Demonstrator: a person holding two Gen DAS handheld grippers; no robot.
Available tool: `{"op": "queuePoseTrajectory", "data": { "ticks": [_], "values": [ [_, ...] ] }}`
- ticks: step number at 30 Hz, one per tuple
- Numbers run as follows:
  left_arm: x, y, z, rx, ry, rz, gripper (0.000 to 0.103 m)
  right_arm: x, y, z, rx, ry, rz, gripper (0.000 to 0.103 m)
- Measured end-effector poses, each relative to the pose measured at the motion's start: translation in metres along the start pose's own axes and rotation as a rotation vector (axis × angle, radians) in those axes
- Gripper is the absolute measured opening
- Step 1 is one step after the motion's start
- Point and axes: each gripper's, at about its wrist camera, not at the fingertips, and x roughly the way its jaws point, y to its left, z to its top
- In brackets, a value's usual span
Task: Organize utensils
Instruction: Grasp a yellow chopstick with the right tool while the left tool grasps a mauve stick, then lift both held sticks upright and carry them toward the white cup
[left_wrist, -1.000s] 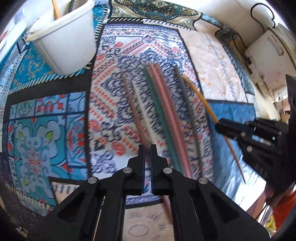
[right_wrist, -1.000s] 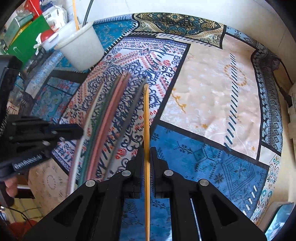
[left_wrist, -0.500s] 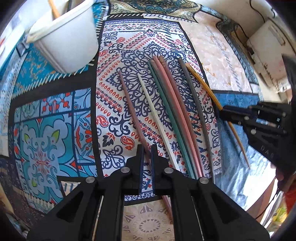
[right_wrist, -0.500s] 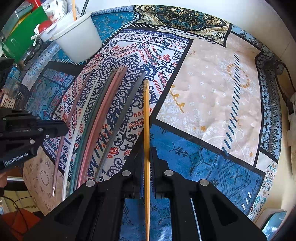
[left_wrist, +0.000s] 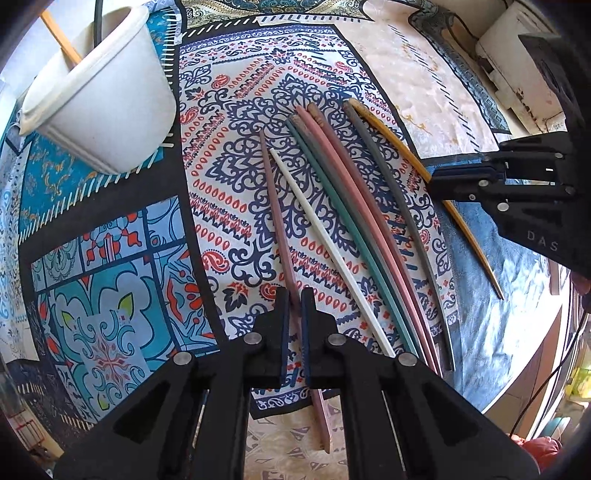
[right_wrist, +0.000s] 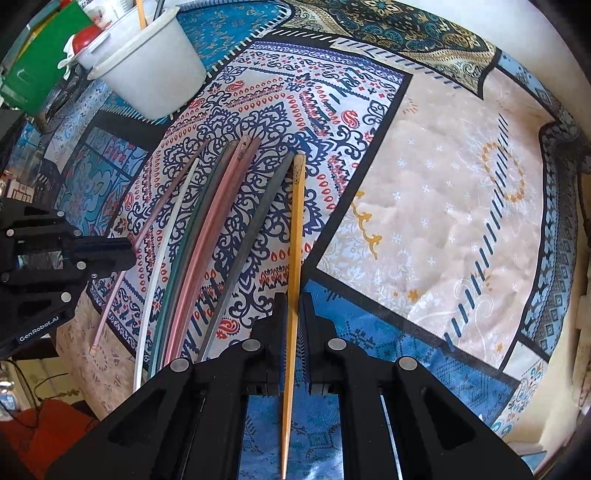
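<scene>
The left tongs (left_wrist: 292, 306) point steeply down at a table covered by a patterned patchwork cloth (left_wrist: 236, 206), their jaws closed on a long mauve-pink chopstick (left_wrist: 275, 206) that runs between them and away across the white, navy and red paisley panel. The right tongs (right_wrist: 293, 310) are likewise nearly closed, pinching a slim yellow wooden chopstick (right_wrist: 297, 221) partway along its length; its thick end lies on the paisley panel and its thin tip passes back under the tongs over the blue panel.

Between those two sticks the others lie side by side on the cloth in a loose fan: a thin white chopstick (left_wrist: 325, 240) just beside the mauve one, then two dark green chopsticks (left_wrist: 343, 221), two pink chopsticks (left_wrist: 364, 206) touching each other, and a grey chopstick (left_wrist: 395, 192) next to the yellow one.

A white plastic bucket (left_wrist: 107, 99) stands on the blue panel toward the table's far left corner, well apart from the fan, with a wooden stick (left_wrist: 61, 40) and a dark rod (left_wrist: 98, 22) leaning in it. In the right wrist view a green box (right_wrist: 40, 66) shows behind the bucket.
</scene>
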Motion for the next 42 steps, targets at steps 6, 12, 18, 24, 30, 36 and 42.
{"op": "queuePoseTrajectory", "data": {
  "ticks": [6, 12, 18, 24, 30, 36, 42],
  "values": [
    [-0.003, 0.003, -0.01, -0.002, -0.021, 0.011, 0.005, 0.003, 0.012, 0.004, -0.065, -0.018, -0.072, 0.009],
    [-0.005, 0.001, -0.006, -0.015, -0.016, 0.008, 0.003, 0.002, 0.007, 0.003, 0.023, -0.056, -0.047, 0.006],
    [-0.029, 0.014, -0.013, -0.045, -0.083, 0.005, 0.003, -0.011, 0.003, -0.01, 0.094, -0.125, -0.011, 0.005],
    [-0.056, 0.019, -0.027, -0.095, -0.171, 0.0, 0.003, -0.042, 0.004, -0.025, 0.138, -0.232, -0.01, 0.005],
    [-0.087, 0.021, -0.036, -0.126, -0.266, 0.03, 0.002, -0.078, 0.008, -0.032, 0.138, -0.336, -0.017, 0.005],
    [-0.124, 0.023, -0.046, -0.14, -0.376, 0.049, 0.0, -0.105, 0.019, -0.022, 0.128, -0.425, -0.012, 0.005],
    [-0.145, 0.031, -0.049, -0.142, -0.418, 0.013, 0.0, -0.127, 0.038, -0.009, 0.101, -0.504, -0.01, 0.005]
  ]
}}
